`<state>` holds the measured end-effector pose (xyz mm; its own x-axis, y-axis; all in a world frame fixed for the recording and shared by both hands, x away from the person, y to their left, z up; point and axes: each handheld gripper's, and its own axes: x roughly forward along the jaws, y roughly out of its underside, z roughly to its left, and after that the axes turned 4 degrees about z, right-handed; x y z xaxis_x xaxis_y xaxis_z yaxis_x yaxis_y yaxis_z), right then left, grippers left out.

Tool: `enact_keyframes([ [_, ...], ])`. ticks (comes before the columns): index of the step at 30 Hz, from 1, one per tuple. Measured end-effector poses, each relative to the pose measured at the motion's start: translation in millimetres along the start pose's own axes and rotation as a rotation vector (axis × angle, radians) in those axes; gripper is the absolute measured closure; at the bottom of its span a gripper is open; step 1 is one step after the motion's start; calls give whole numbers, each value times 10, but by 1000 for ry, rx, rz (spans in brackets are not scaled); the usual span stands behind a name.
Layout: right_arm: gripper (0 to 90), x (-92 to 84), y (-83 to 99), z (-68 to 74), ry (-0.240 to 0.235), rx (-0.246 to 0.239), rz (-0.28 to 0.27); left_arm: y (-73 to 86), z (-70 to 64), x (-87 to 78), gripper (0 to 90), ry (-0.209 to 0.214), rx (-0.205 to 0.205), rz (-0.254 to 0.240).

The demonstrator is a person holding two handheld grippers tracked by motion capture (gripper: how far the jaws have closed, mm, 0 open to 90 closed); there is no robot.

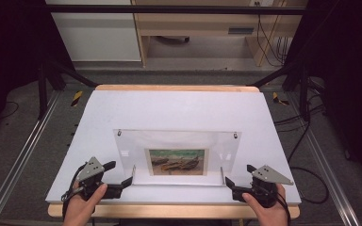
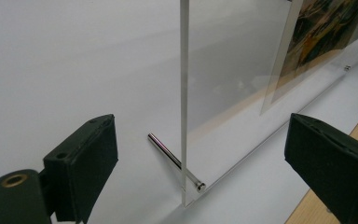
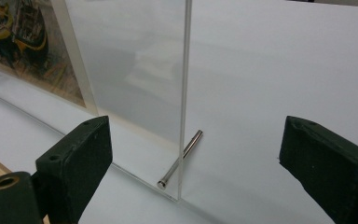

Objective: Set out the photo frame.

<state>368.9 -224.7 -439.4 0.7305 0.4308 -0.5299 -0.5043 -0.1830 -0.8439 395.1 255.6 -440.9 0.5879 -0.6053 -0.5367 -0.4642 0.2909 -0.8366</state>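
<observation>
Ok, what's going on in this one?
A person holds a claw in each hand at a white table. A clear acrylic photo frame with a boat picture stands upright on metal pins. The left claw and right claw sit open at the frame's two lower corners, each with its jaws on either side of the frame's edge, not yet gripping it.

- Your table [image 1: 179, 108] is brightly and evenly lit from above, its white surface near washed out, while the surroundings at 9 and 3 o'clock fall almost black.
- Soft glare patches sit on the clear acrylic frame [image 1: 132, 141], and it throws only a faint shadow.
- In your left gripper view, the black pads [image 2: 86, 163] are soft; the metal pin [image 2: 172, 158] is sharp.
- In your right gripper view, the picture [image 3: 23, 42] at 10 o'clock blurs.
</observation>
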Motion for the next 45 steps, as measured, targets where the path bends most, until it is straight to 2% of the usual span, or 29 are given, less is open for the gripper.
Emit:
enact_keyframes([
  [5, 93, -36, 11, -32, 21, 12, -10, 5, 38, -25, 89, -22, 13, -10],
  [13, 92, -99, 37, -120, 59, 37, -25, 21, 132, -81, 93, -55, 9, -16],
  [14, 92, -102, 41, -142, 76, 39, -30, 27, 152, -91, 97, -66, 2, -19],
  [20, 92, -123, 48, -173, 101, 58, -36, 36, 199, -109, 97, -84, -14, -24],
  [22, 93, -147, 51, -213, 132, 73, -48, 57, 237, -108, 97, -105, -26, -10],
  [27, 93, -165, 64, -270, 149, 96, -57, 68, 283, -115, 101, -133, -35, -8],
  [29, 93, -171, 72, -293, 160, 110, -56, 79, 316, -126, 101, -157, -46, -11],
  [33, 93, -165, 78, -305, 170, 114, -42, 85, 347, -131, 102, -180, -41, -7],
  [34, 91, -158, 83, -312, 178, 108, -37, 88, 355, -125, 114, -197, -20, -3],
  [40, 91, -133, 91, -322, 196, 97, -22, 89, 379, -120, 114, -239, 1, -3],
  [45, 92, -116, 92, -336, 209, 88, -18, 92, 418, -124, 114, -271, 1, -1],
])
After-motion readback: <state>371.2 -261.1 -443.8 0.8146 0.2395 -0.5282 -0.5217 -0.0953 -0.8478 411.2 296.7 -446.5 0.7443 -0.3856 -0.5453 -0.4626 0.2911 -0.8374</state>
